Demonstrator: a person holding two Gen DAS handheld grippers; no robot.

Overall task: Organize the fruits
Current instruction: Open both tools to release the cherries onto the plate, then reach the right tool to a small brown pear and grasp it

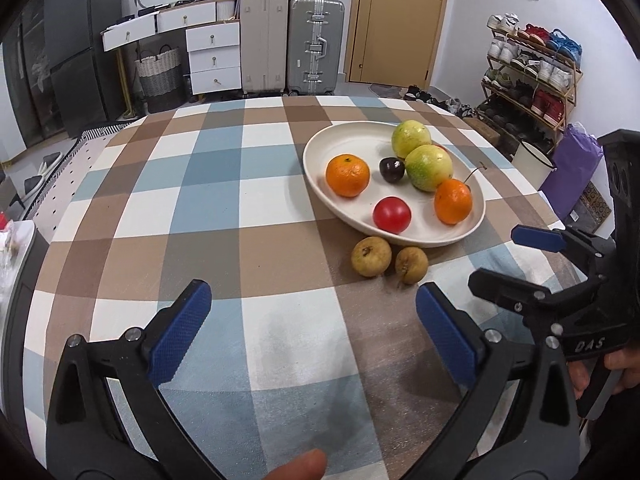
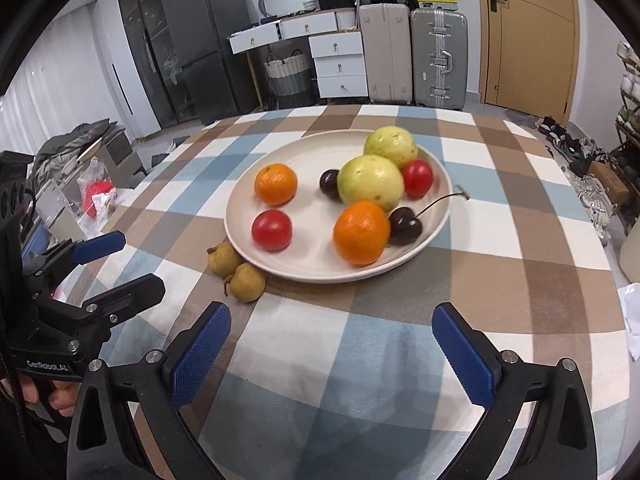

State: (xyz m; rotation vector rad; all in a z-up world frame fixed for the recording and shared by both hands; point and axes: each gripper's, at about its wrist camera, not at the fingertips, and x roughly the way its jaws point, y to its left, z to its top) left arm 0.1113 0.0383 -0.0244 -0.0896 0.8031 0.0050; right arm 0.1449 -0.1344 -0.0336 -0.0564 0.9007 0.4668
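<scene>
A cream plate (image 1: 344,148) (image 2: 312,160) on the checked tablecloth holds two oranges (image 1: 347,175) (image 2: 361,232), two green-yellow fruits (image 1: 429,167) (image 2: 370,182), red tomatoes (image 1: 392,215) (image 2: 271,230) and dark cherries (image 1: 391,170) (image 2: 405,220). Two brown longans (image 1: 371,256) (image 2: 248,282) lie on the cloth against the plate's near rim. My left gripper (image 1: 312,332) (image 2: 116,270) is open and empty, short of the longans. My right gripper (image 2: 332,356) (image 1: 516,264) is open and empty too, in front of the plate.
The tablecloth (image 1: 200,208) stretches left of the plate. Beyond the table stand suitcases (image 1: 316,48), white drawers (image 1: 214,56) and a door (image 1: 396,20). A shoe rack (image 1: 532,68) is at the right. Bags and clutter (image 2: 96,196) sit off the table's left edge.
</scene>
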